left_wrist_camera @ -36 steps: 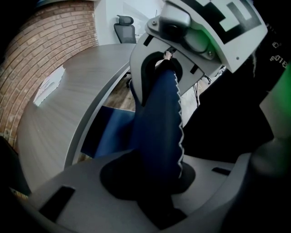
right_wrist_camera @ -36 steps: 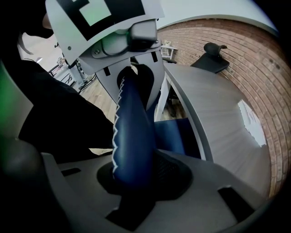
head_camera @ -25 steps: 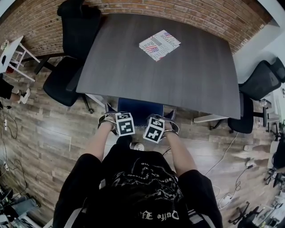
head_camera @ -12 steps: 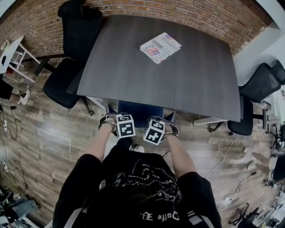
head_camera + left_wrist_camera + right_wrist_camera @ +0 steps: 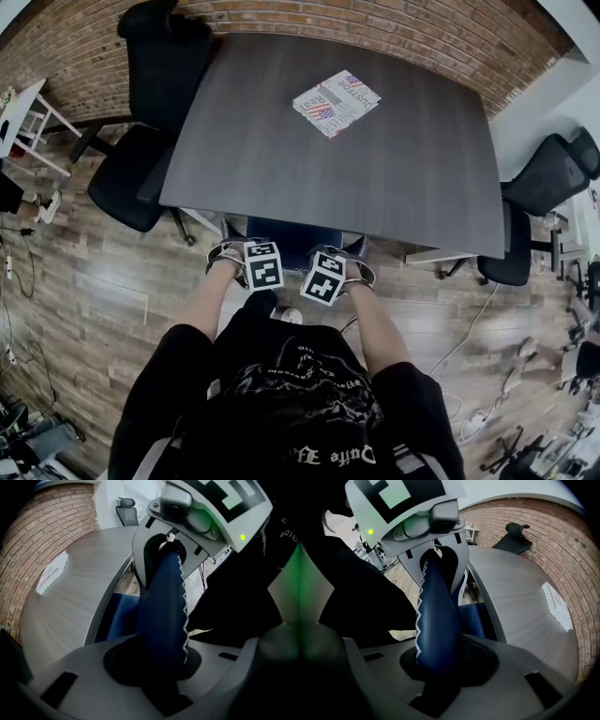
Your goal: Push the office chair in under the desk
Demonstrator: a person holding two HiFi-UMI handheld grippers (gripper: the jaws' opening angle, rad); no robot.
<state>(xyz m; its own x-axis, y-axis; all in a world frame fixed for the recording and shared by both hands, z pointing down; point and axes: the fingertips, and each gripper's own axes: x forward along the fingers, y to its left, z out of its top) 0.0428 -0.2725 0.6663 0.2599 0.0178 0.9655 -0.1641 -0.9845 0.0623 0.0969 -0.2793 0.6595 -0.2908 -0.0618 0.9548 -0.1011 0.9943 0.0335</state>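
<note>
At the near edge of the surface [image 5: 375, 169], the left gripper [image 5: 242, 255] had its fingers pinched on the backrest of the blue office chair [image 5: 292, 234], as did the right gripper [image 5: 339, 268]. The seat sat mostly underneath. Equal forward pressure from both seemed best to keep it straight.

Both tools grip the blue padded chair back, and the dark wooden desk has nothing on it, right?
No: a folded newspaper lies on the dark wooden desk, per the head view. The left tool and right tool do grip the blue padded chair back.
</note>
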